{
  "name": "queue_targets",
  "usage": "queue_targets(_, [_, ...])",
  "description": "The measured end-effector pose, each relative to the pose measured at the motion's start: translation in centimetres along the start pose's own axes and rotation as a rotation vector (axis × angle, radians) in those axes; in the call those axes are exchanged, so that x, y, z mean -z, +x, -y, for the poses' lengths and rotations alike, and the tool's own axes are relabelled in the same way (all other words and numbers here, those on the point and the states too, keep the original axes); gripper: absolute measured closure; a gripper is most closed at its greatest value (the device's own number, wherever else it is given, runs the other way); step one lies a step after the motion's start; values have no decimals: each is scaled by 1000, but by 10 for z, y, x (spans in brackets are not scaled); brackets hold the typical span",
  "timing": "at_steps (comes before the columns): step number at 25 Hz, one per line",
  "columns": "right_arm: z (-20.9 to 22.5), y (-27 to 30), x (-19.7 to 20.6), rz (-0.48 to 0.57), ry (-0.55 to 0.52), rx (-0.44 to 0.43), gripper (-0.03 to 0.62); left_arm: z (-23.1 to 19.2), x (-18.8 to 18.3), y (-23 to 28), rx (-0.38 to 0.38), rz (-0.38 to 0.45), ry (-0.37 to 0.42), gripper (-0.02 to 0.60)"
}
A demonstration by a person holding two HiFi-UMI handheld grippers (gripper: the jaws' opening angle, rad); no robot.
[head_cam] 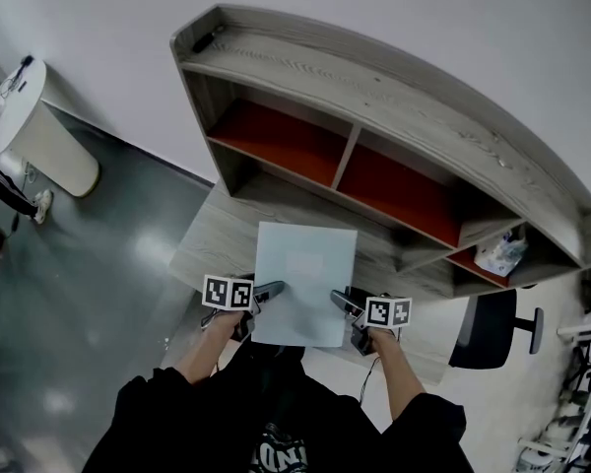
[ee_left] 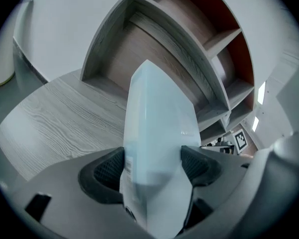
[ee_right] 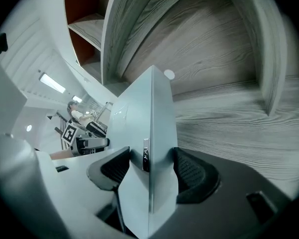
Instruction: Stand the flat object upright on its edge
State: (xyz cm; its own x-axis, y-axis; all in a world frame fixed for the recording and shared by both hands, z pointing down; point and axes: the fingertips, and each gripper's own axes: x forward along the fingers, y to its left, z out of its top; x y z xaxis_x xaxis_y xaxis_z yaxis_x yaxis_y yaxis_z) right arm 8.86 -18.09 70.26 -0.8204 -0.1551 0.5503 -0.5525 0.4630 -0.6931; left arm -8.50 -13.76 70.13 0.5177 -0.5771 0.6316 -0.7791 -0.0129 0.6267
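Pale flat box [head_cam: 304,282], left tongs [head_cam: 269,291] and right tongs [head_cam: 343,304] clamping its near corners

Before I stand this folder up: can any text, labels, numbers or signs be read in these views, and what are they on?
No text can be read.
Sticker on the folder: print too small to read.
Tab on the folder's edge: marks too small to read.
Shirt print: pale letters, blurred and cut off, unreadable.
Cube markers: black-and-white square patterns, no words.
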Motion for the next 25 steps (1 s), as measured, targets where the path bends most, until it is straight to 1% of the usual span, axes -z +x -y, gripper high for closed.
queue_targets(6, [-8, -7, -5, 21, -49, 3, 332, 10, -9, -7, 5, 10, 79, 215])
queue_targets(12, [-14, -13, -10, 37, -85, 3, 332, 20, -21, -14, 10, 40, 149, 215])
queue_targets(22, [-25, -20, -22, 69, -183, 24, 333, 33, -39, -27, 7, 82, 277, 215])
queue_targets(25, [-27, -23, -24, 75, -216, 34, 333, 37, -43, -30, 5, 92, 327, 215])
